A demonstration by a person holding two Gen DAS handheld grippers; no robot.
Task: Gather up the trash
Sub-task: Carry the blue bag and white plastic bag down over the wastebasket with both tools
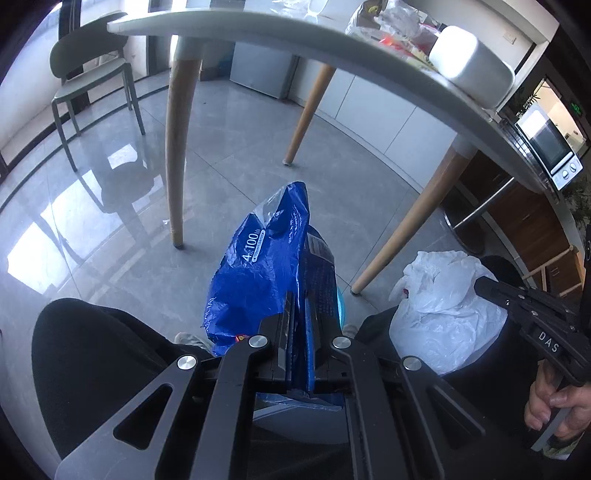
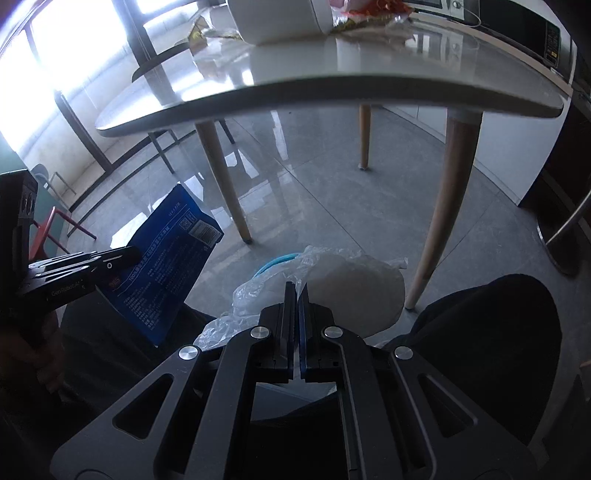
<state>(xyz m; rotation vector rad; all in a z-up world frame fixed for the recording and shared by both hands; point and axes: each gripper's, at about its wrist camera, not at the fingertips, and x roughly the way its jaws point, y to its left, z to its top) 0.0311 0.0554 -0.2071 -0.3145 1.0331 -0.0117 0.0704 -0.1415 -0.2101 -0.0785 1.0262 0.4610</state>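
We hold both tongs low, below the edge of the white desk (image 1: 258, 40), over our dark-clad knees. Our left tongs (image 1: 301, 332) are clamped on a crumpled blue plastic wrapper (image 1: 258, 266), which sticks up and forward from between the pads, above the grey tiled floor (image 1: 110, 206). Our right tongs (image 2: 295, 306) are pinched almost together on the thin edge of a translucent white trash bag (image 2: 347, 291), which bulges just beside the wrapper. On the desk above, near its edge, stand a white box (image 1: 465, 55) and some crumpled wrappers (image 1: 391, 22). A pale green chair (image 1: 88, 70) stands well apart.
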